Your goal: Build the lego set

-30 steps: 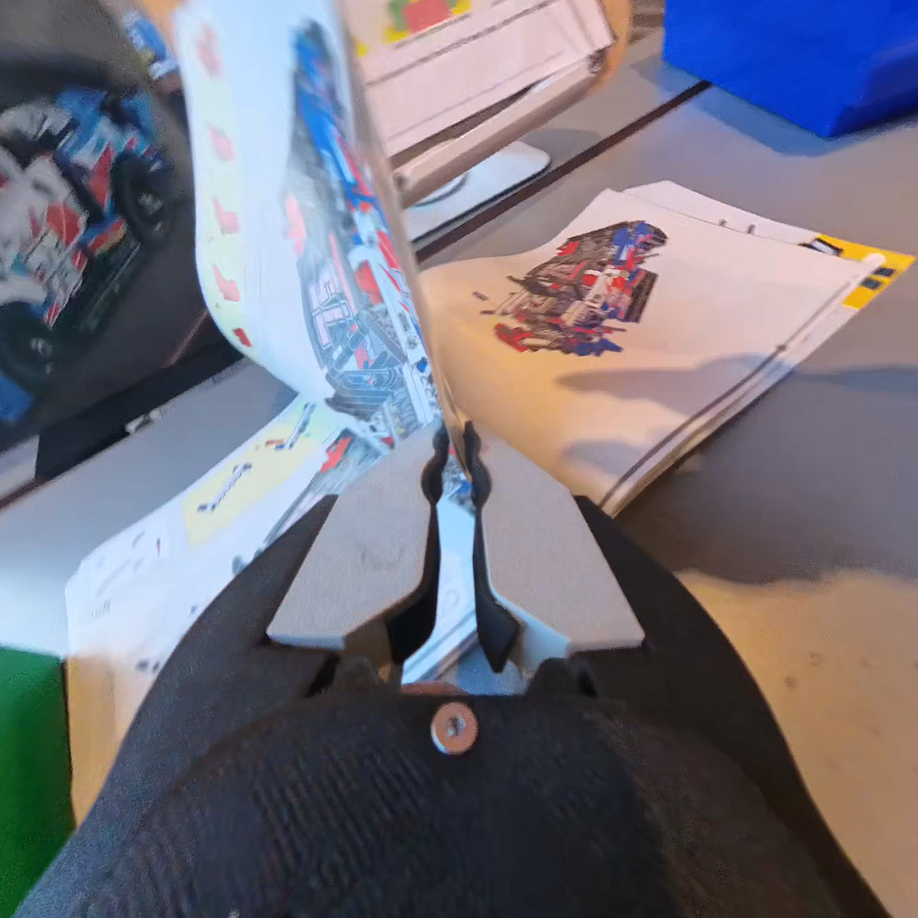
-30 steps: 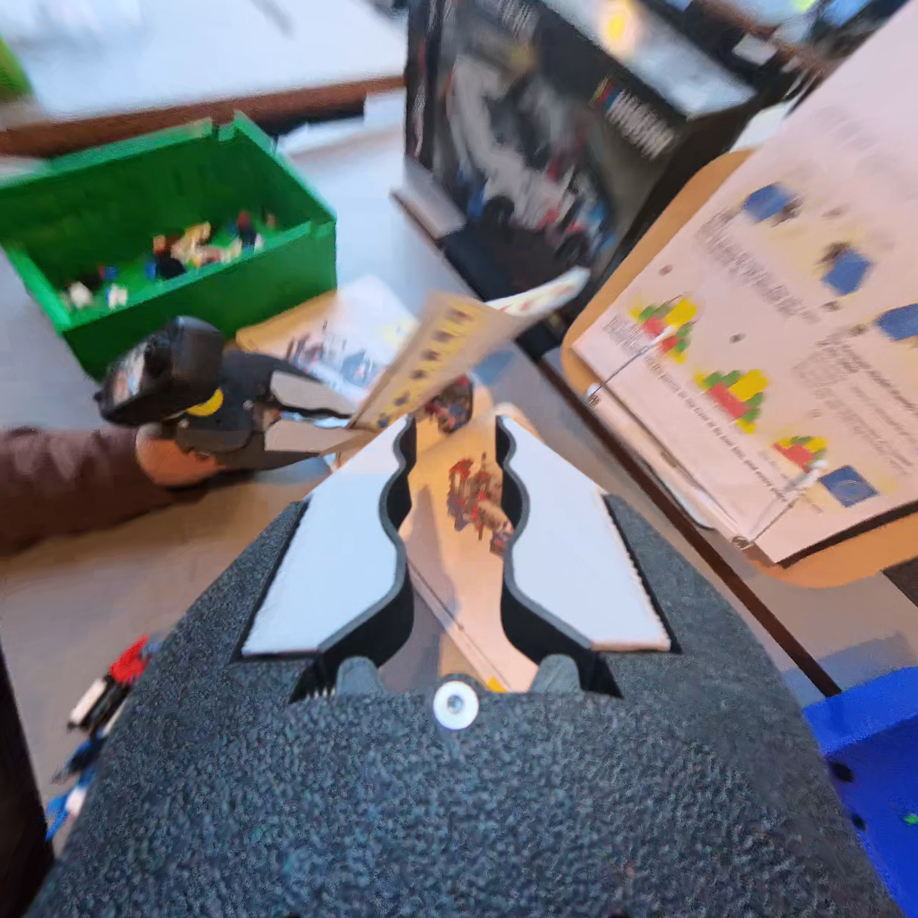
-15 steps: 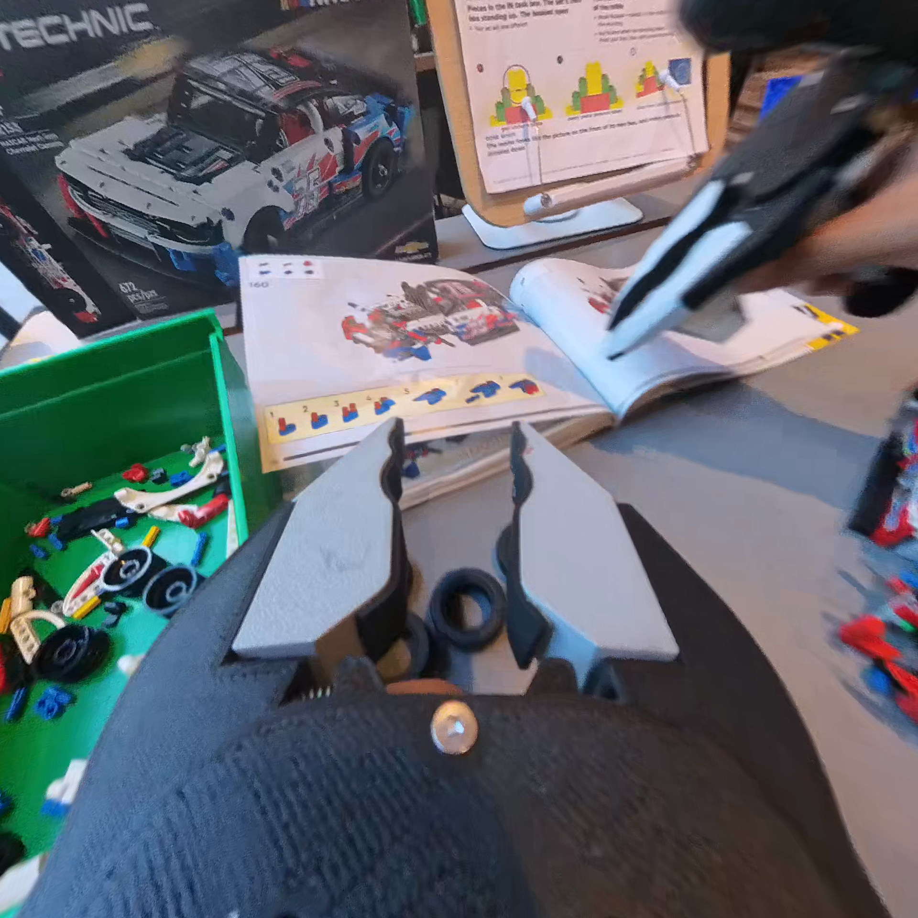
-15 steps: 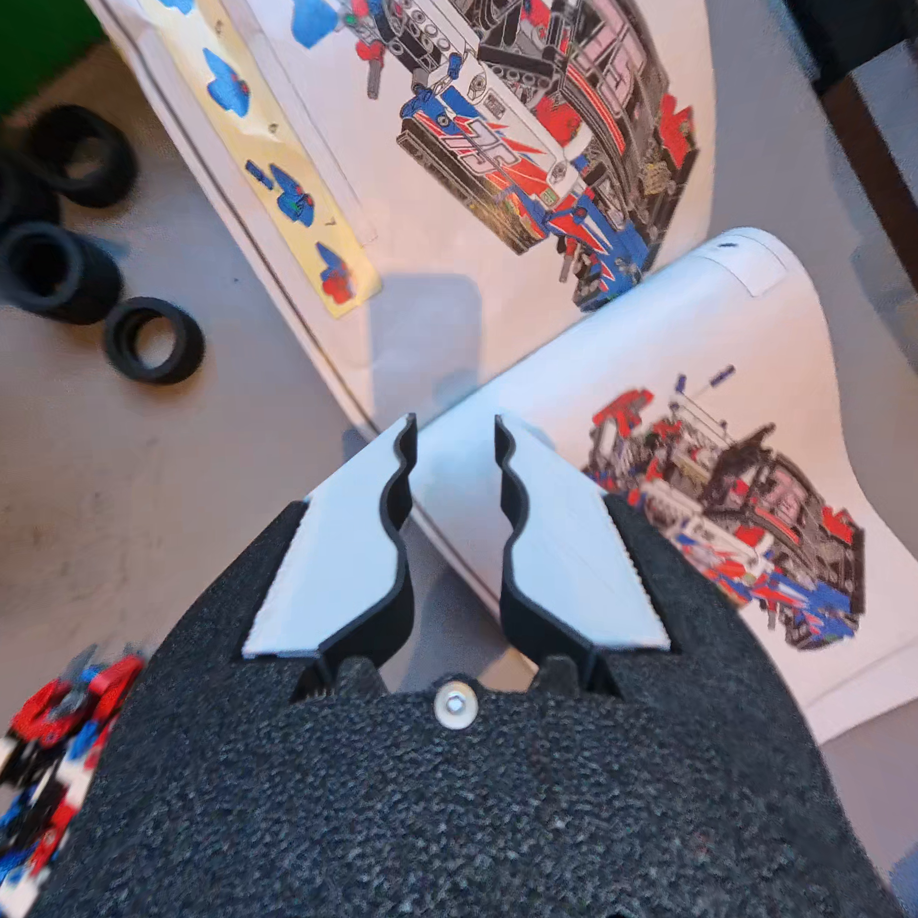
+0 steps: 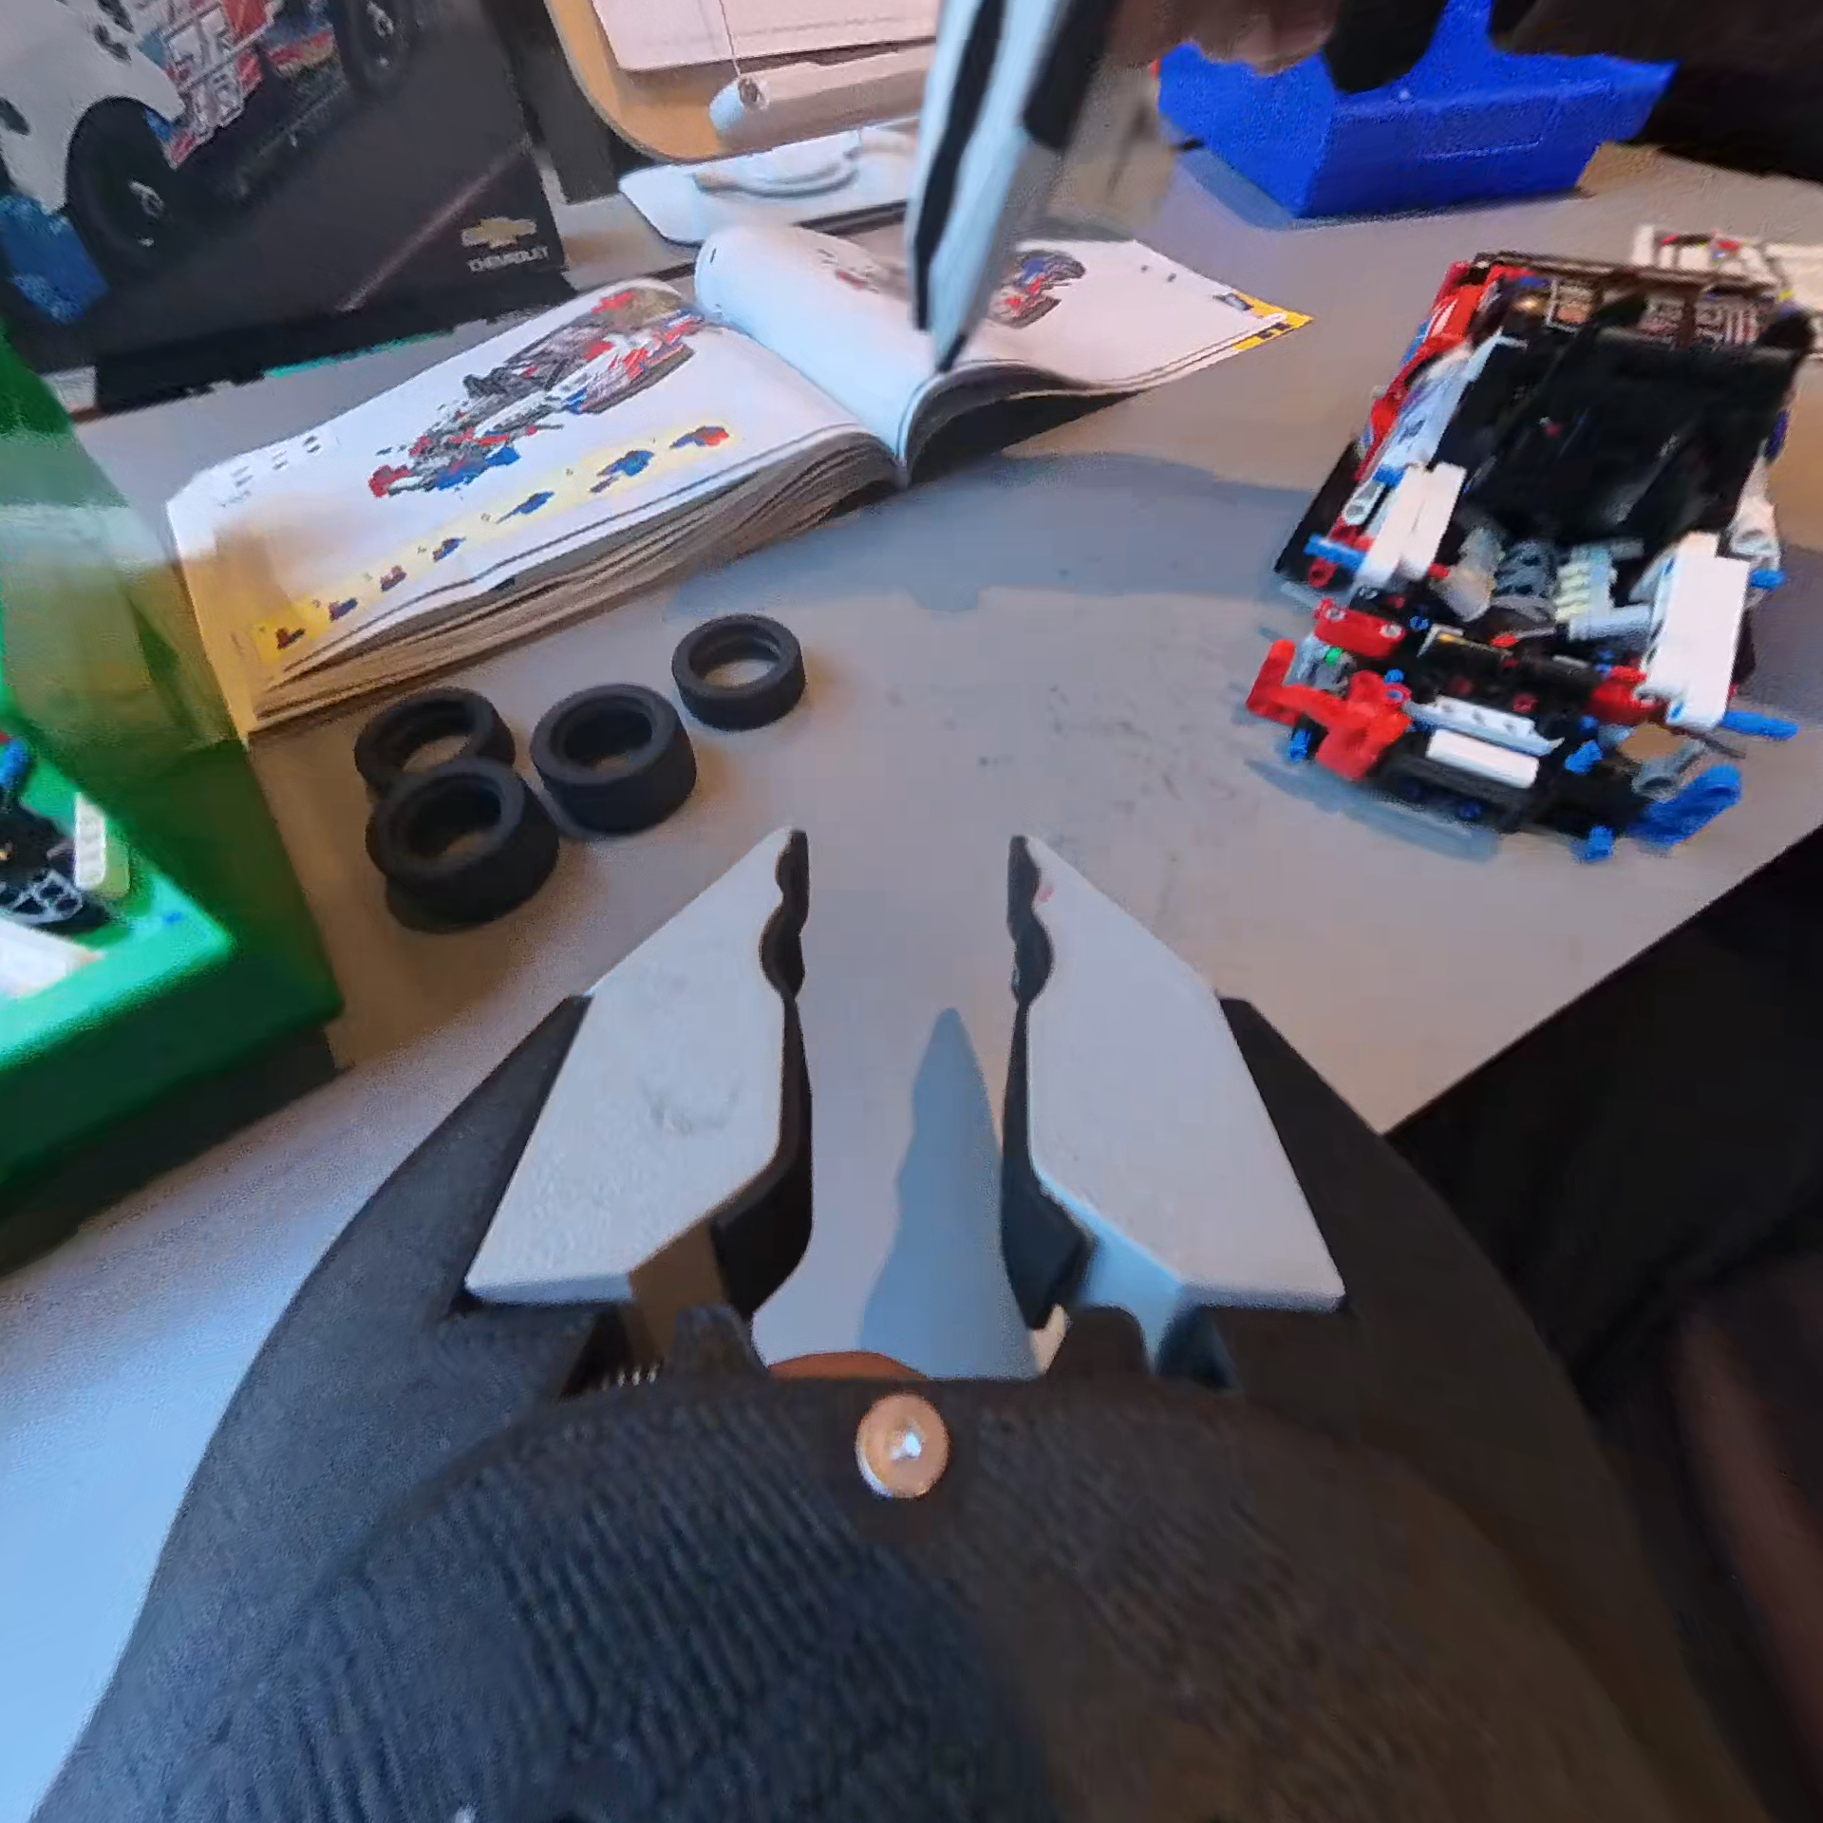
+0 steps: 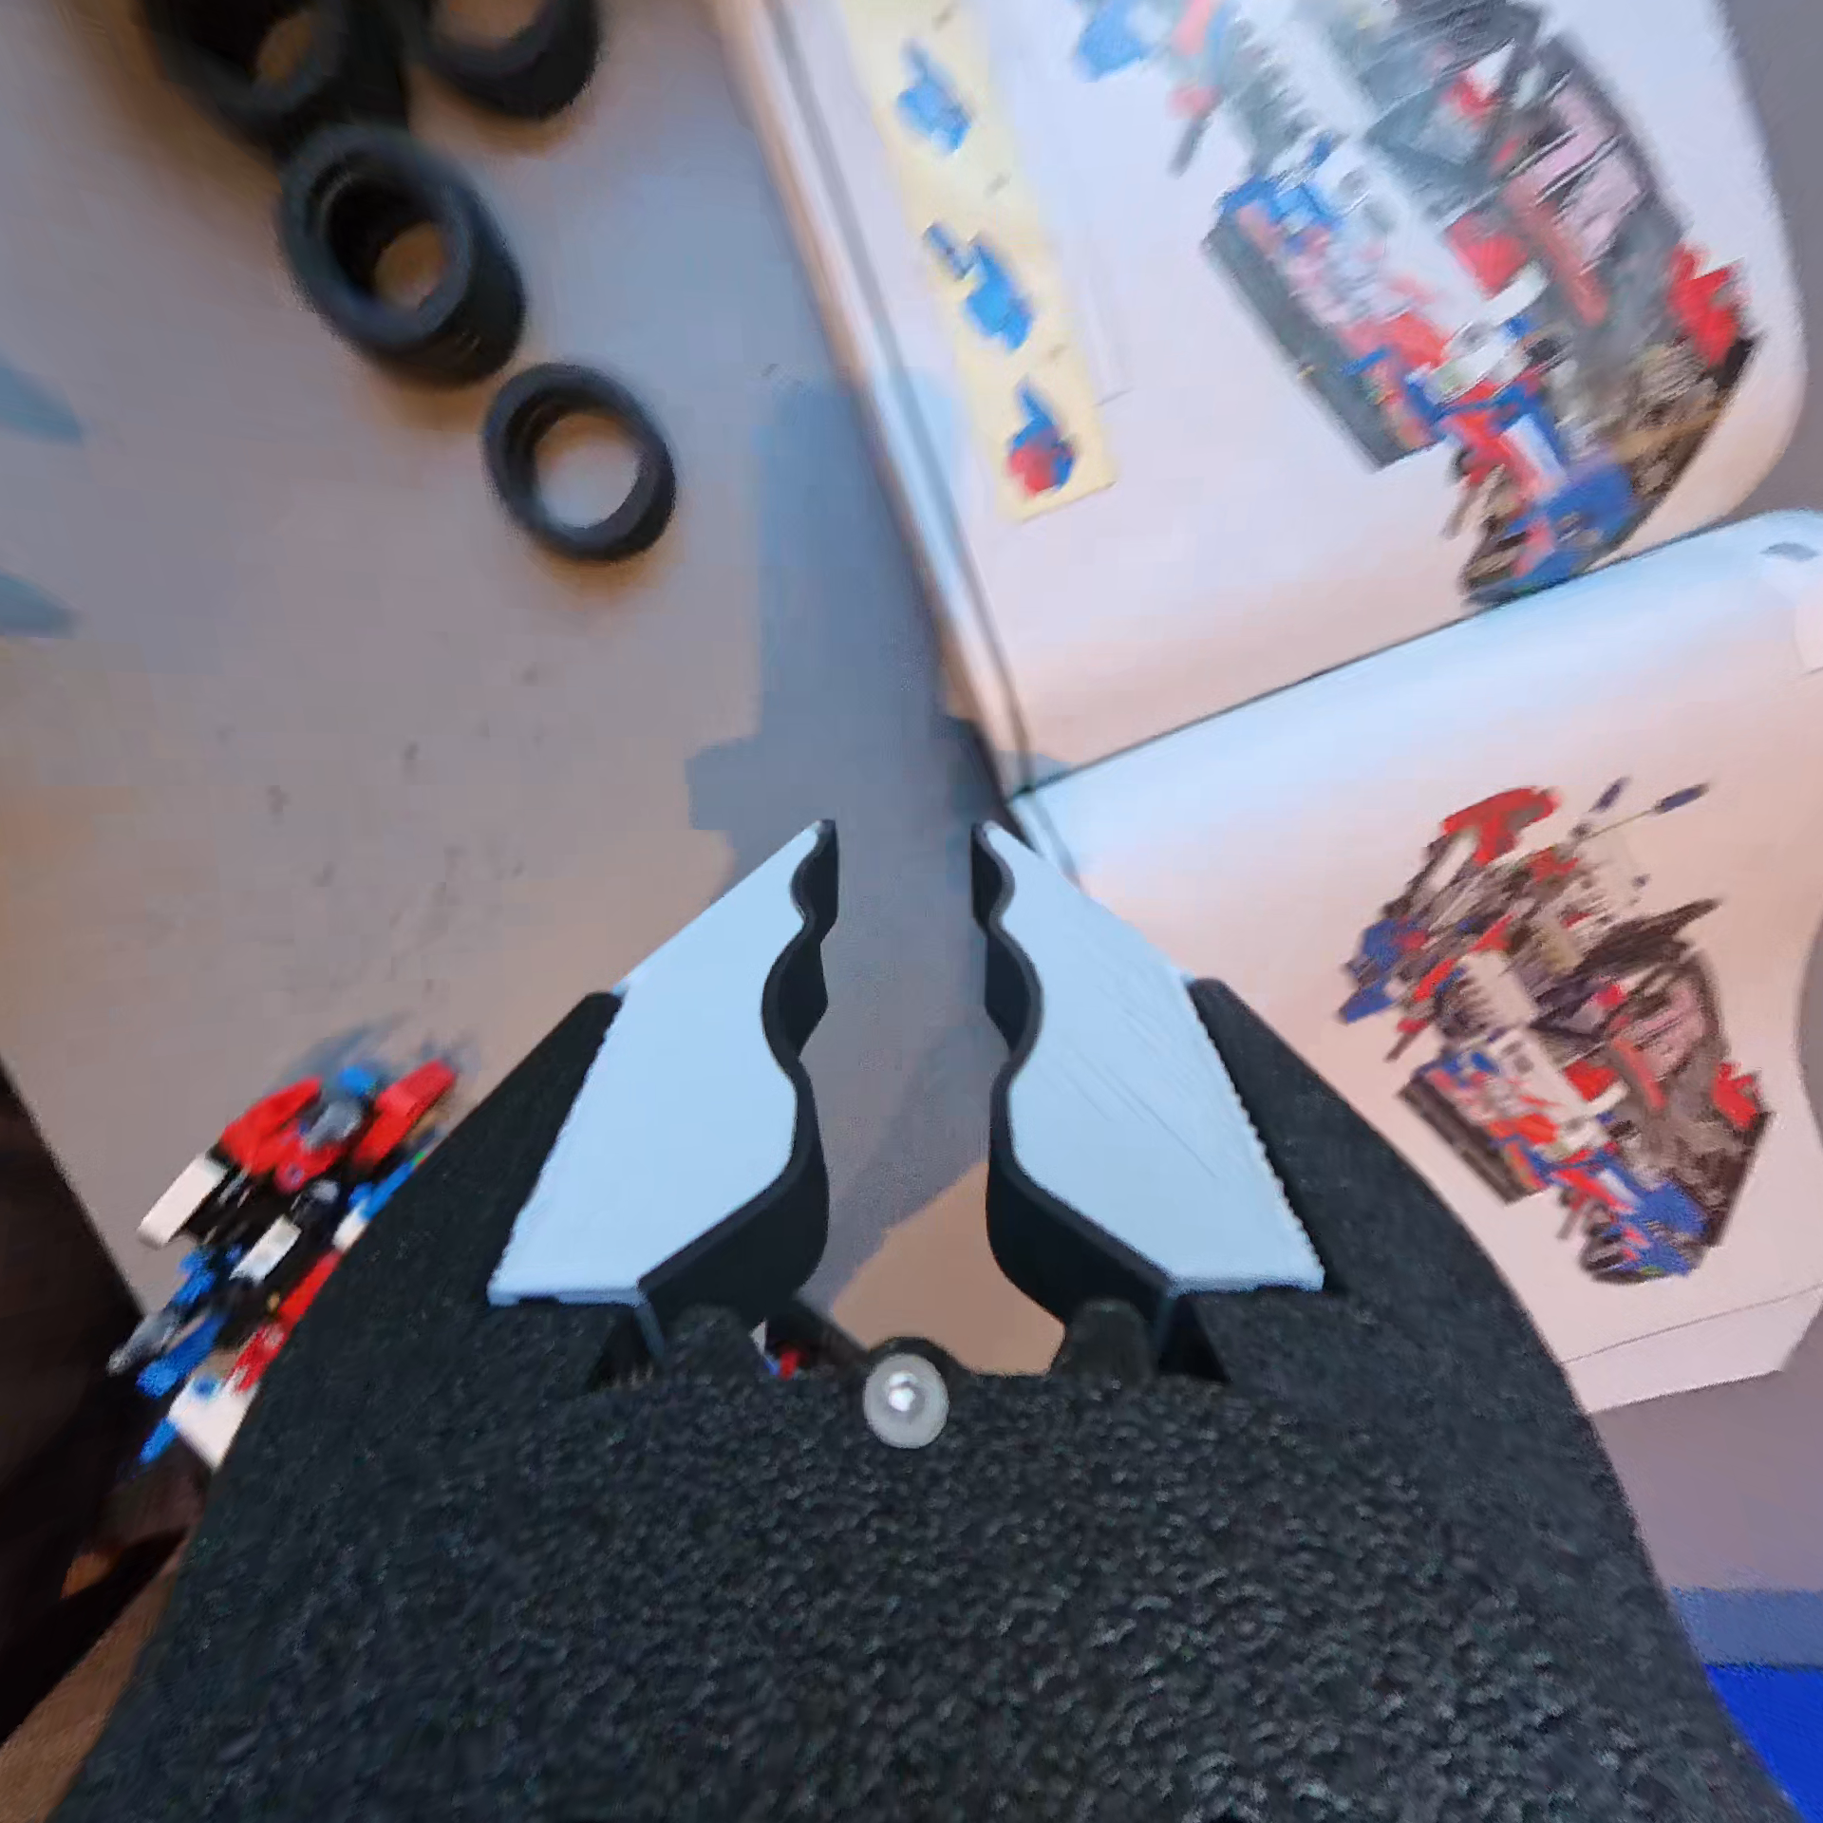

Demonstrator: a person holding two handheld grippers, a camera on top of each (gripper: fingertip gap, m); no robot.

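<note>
Left tool: released, jaws apart, nothing between them, hovers over bare grey table.
Right tool: released, jaws apart, empty; points down at the table just beside the near edge of the booklet. In the left wrist view it shows blurred, tips down over the booklet's right page.
Instruction booklet: lies open on the table, left page flat, right page curled up at the fold; both pages show car drawings.
Tyres: four black rubber tyres, loose on the table just in front of the booklet; three bunched together, one a little apart to the right.
Lego car: partly built, red, white, black and blue, sits on the table well to the right of the tyres, near the table edge.
Green bin: far left, beside the tyres, loose parts inside.
Blue bin: back right.
Set box: stands behind the booklet.
</note>
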